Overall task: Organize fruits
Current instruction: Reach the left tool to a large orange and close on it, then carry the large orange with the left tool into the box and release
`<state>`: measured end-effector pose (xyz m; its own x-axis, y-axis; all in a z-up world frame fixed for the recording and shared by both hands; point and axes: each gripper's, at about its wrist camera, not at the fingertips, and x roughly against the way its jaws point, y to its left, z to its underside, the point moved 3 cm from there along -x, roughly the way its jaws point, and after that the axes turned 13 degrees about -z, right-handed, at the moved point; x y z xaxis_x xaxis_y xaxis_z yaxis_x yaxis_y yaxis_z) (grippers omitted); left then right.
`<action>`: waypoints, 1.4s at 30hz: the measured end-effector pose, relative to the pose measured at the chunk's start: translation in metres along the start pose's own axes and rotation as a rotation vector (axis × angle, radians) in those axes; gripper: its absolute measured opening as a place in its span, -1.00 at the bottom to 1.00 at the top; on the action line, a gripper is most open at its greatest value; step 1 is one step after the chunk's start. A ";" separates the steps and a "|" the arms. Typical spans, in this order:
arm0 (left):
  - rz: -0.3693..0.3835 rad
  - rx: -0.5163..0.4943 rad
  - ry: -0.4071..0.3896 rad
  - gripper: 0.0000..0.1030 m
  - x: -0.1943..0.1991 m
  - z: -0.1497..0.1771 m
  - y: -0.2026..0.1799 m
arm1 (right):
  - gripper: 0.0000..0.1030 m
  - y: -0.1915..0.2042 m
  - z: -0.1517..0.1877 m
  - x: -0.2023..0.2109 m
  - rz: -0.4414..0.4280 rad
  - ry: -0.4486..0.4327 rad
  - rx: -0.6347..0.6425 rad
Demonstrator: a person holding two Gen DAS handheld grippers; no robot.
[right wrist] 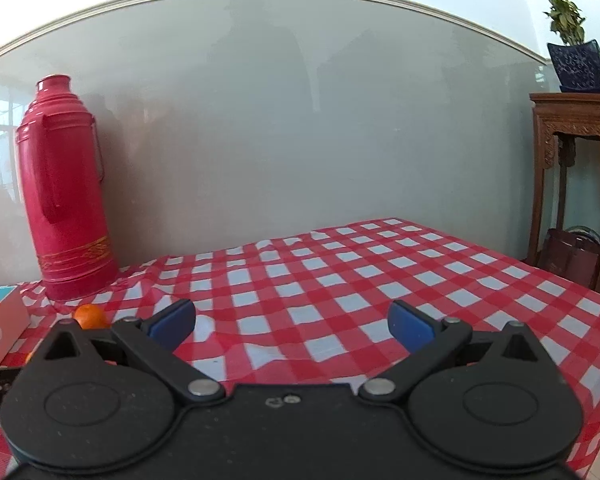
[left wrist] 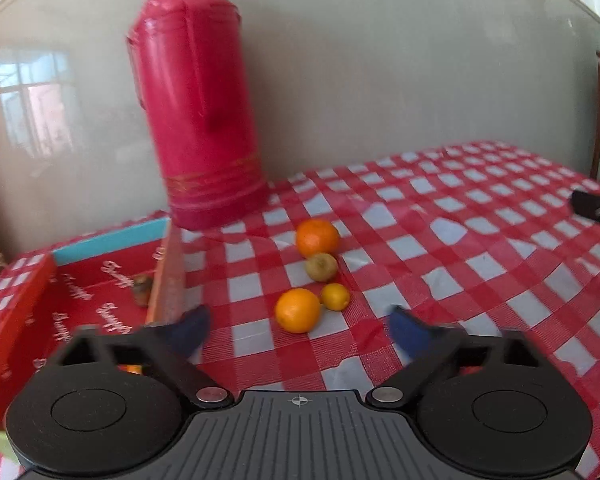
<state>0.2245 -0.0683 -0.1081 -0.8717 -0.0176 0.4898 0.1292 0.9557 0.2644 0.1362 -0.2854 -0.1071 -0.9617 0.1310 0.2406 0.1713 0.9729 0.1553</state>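
Both the left gripper [left wrist: 298,330] and the right gripper [right wrist: 292,322] hover with blue-padded jaws spread wide, holding nothing. Two round oranges [left wrist: 317,237], a fuzzy kiwi [left wrist: 321,267] and a small lemon [left wrist: 335,297] cluster on the checkered tablecloth [left wrist: 480,240] just beside the red cardboard box [left wrist: 100,292] at its left edge, near a glossy red thermos [left wrist: 198,100].

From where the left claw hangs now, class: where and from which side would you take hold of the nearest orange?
Grip the nearest orange across its widest middle, coming from the near side with the open left claw. It is round, so any diameter serves, but the small yellow fruit touches its far right; keep that finger toward the near right.
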 end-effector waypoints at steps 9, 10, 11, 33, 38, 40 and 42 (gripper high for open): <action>0.010 0.028 0.079 0.23 -0.045 -0.002 -0.004 | 0.89 -0.026 0.001 0.002 0.030 0.002 -0.054; 0.011 0.028 0.088 0.16 -0.048 -0.002 -0.005 | 0.89 -0.027 0.002 0.002 0.031 0.003 -0.056; 0.009 0.029 0.095 0.14 -0.052 -0.001 -0.006 | 0.89 -0.028 0.002 0.002 0.031 0.005 -0.056; -0.058 0.039 0.008 -0.36 -0.037 -0.004 -0.005 | 0.89 -0.021 0.005 -0.002 -0.011 0.024 -0.061; -0.120 0.073 -0.054 -0.36 -0.016 -0.012 0.015 | 0.89 -0.011 0.007 -0.003 -0.029 0.028 -0.037; -0.153 0.092 -0.071 -0.36 -0.008 -0.012 0.028 | 0.89 -0.007 0.008 -0.003 -0.036 0.031 -0.030; -0.185 0.114 -0.072 -0.36 -0.003 -0.011 0.044 | 0.89 -0.003 0.009 -0.003 -0.045 0.033 -0.026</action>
<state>0.2383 -0.0294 -0.0885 -0.9077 -0.1783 0.3797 -0.0866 0.9653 0.2463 0.1368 -0.2875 -0.1166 -0.9612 0.0801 0.2641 0.1336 0.9724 0.1913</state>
